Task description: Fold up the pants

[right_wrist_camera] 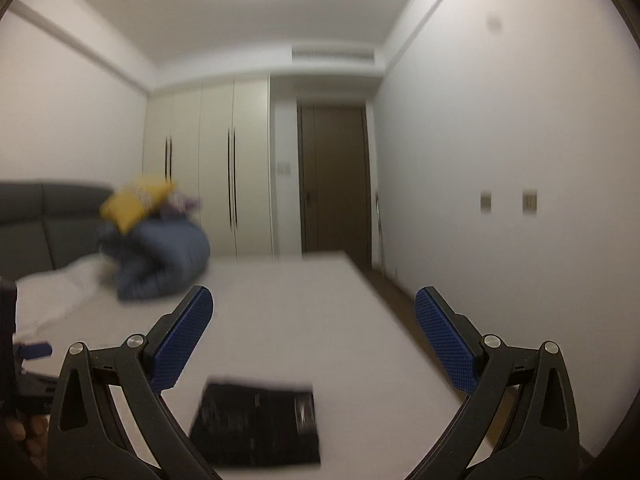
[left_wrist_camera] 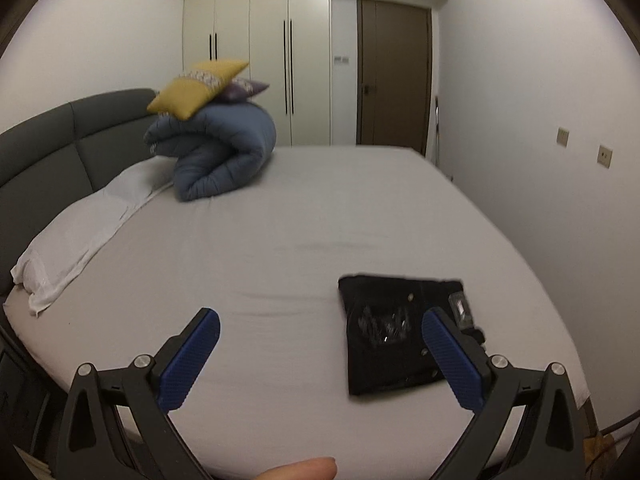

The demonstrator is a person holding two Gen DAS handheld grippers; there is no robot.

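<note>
The black pants (left_wrist_camera: 394, 332) lie folded into a compact rectangle on the grey bed sheet (left_wrist_camera: 280, 220), near the bed's right front corner. They also show in the right wrist view (right_wrist_camera: 258, 426), low and centred, blurred. My left gripper (left_wrist_camera: 320, 344) is open and empty, raised above the bed; its right finger overlaps the pants' right edge in the view. My right gripper (right_wrist_camera: 314, 332) is open and empty, held above and behind the pants. Neither gripper touches the pants.
A rolled blue duvet (left_wrist_camera: 220, 148) with a yellow cushion (left_wrist_camera: 196, 88) on top sits at the bed's far left. A white pillow (left_wrist_camera: 84, 236) lies by the grey headboard (left_wrist_camera: 48, 152). Wardrobe (left_wrist_camera: 272, 60) and door (left_wrist_camera: 394, 80) stand behind. The wall (left_wrist_camera: 540, 120) runs along the bed's right.
</note>
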